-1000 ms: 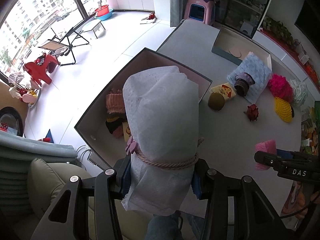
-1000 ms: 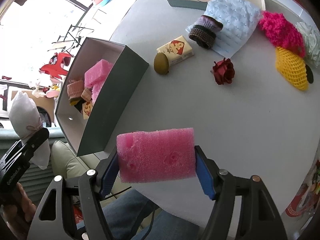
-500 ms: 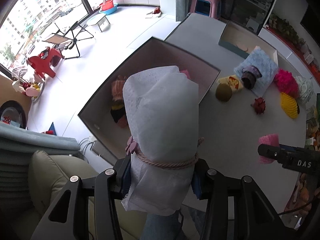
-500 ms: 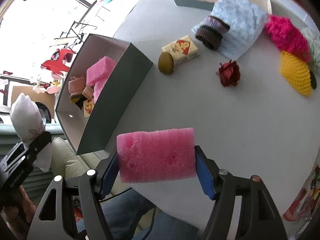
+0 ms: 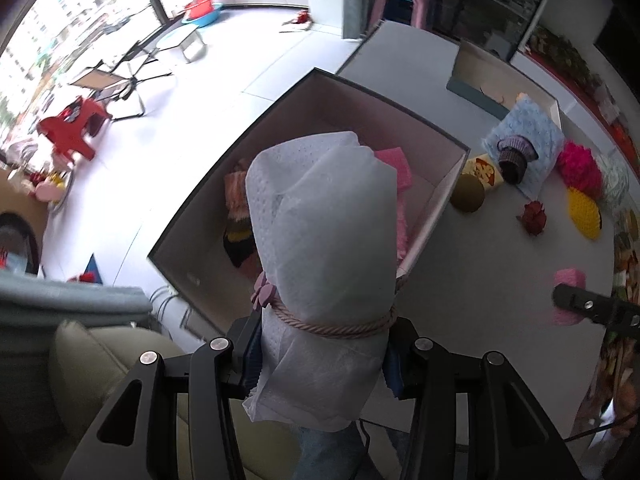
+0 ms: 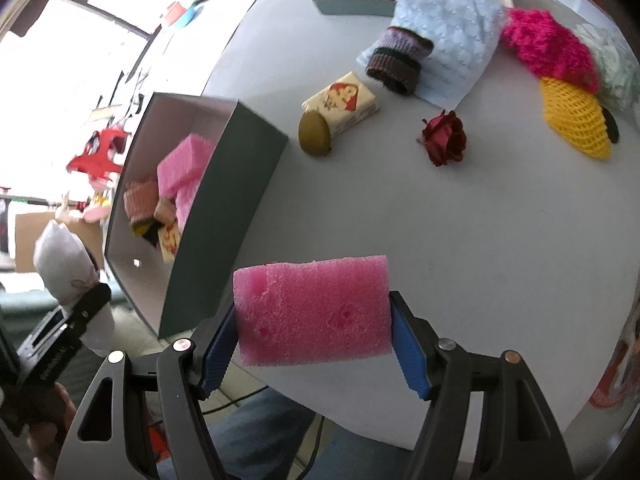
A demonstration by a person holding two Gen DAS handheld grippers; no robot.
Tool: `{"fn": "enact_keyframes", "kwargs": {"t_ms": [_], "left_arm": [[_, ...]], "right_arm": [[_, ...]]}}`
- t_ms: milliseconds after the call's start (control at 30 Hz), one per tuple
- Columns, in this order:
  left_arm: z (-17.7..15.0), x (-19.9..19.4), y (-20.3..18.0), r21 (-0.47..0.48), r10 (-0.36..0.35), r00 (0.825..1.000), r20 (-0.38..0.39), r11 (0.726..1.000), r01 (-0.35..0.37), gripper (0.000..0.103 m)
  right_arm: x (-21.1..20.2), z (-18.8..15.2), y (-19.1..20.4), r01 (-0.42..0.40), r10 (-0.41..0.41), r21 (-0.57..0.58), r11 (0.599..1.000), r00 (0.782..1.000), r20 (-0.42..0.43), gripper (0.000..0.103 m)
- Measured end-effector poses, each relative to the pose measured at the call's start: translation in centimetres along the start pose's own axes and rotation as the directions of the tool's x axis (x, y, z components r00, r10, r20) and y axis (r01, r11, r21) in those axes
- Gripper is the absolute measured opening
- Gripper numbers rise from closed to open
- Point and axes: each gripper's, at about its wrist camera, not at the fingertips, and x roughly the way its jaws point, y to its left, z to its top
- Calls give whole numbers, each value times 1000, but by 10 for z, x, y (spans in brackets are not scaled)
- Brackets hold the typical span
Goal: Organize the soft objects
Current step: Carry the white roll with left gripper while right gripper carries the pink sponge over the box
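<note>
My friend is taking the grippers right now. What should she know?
Left gripper: shut on the white cloth pouch, held at the open box.
Right gripper: shut on a pink foam block, above the table's near edge.
Done: another pink foam piece and some small knitted and wrapped things lie in the box.
Left: drop in both held items, then the red rose, brown ball, yellow packet, knitted cuff, blue cloth, pink and yellow knits.

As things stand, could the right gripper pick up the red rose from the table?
Probably not yet. The right gripper is already shut on the pink foam block, filling its jaws. The red rose lies uncovered on the table, so the approach itself looks free.
</note>
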Motion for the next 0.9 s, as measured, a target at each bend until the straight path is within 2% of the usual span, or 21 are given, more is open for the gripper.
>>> {"fn": "enact_keyframes", "kwargs": {"t_ms": [167, 300, 600, 900], "left_arm": [[15, 20, 18, 83, -29, 999, -19, 996, 31, 49], [18, 33, 36, 103, -41, 999, -35, 994, 44, 49], [19, 56, 74, 99, -45, 997, -56, 994, 51, 49], [18, 72, 88, 107, -58, 996, -73, 992, 66, 49]], "right_arm": [[0, -4, 18, 32, -34, 77, 997, 999, 29, 74], [10, -2, 44, 54, -57, 84, 995, 998, 24, 74], [33, 16, 137, 92, -91, -67, 993, 996, 15, 74], [58, 15, 194, 121, -129, -190, 974, 991, -30, 74]]}}
